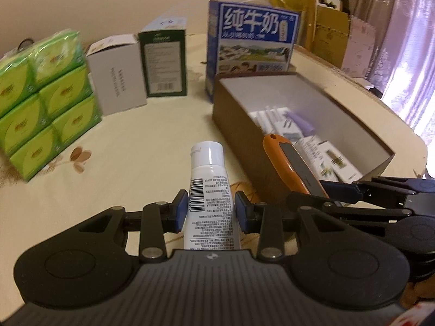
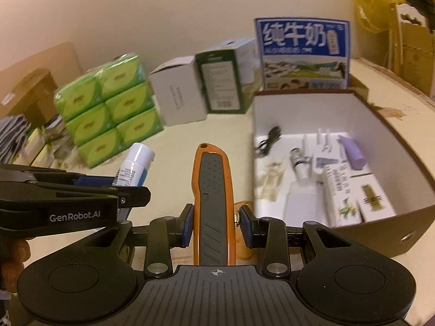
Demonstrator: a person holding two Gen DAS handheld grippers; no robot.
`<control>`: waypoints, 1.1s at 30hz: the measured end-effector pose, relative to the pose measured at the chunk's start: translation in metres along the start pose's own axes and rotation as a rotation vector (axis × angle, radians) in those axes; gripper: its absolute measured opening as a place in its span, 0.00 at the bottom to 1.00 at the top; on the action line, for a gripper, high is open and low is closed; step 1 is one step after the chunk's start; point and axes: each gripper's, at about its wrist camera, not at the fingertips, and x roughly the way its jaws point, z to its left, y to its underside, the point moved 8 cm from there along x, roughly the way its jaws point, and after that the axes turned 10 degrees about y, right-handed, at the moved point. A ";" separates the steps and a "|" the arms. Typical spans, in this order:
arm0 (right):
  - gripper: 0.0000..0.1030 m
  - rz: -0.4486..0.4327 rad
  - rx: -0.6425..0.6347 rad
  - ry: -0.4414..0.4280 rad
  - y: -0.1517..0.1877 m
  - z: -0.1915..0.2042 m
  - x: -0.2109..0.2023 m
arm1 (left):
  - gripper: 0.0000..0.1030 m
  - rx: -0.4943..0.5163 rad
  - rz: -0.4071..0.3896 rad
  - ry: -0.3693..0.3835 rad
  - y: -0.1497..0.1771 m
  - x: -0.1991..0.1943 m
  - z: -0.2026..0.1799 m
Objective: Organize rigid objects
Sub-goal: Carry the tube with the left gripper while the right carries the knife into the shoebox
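Note:
My left gripper (image 1: pixel 211 212) is shut on a white tube (image 1: pixel 209 187) with a white cap and a barcode, held above the table left of the brown box (image 1: pixel 244 133). The tube also shows in the right wrist view (image 2: pixel 134 167). My right gripper (image 2: pixel 216 224) is shut on an orange and grey utility knife (image 2: pixel 213 198), held just left of the open brown box (image 2: pixel 391 233). The knife also shows in the left wrist view (image 1: pixel 293 167), at the box's near wall. The box holds a purple tube (image 2: pixel 353 154), small cartons (image 2: pixel 342 190) and a black cable (image 2: pixel 267 141).
A stack of green tissue packs (image 1: pixel 46 103) stands at the left. A white box (image 1: pixel 117 81), a green box (image 1: pixel 165 62) and a blue milk carton (image 1: pixel 252 40) stand at the back. Cardboard boxes (image 1: pixel 331 32) stand past the table's right edge.

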 end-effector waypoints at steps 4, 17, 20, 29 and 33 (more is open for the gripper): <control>0.31 -0.011 0.039 0.032 -0.011 -0.025 0.000 | 0.31 0.022 -0.017 0.025 -0.018 0.007 -0.017; 0.31 -0.041 0.127 0.104 -0.041 -0.095 0.005 | 0.31 0.057 -0.027 0.107 -0.061 0.046 -0.069; 0.31 -0.045 0.136 0.114 -0.045 -0.106 0.008 | 0.31 0.061 -0.023 0.115 -0.068 0.057 -0.078; 0.31 -0.033 0.143 0.151 -0.052 -0.138 0.024 | 0.31 0.064 0.011 0.130 -0.078 0.094 -0.093; 0.31 -0.025 0.144 0.174 -0.053 -0.151 0.035 | 0.31 0.054 0.036 0.133 -0.079 0.111 -0.094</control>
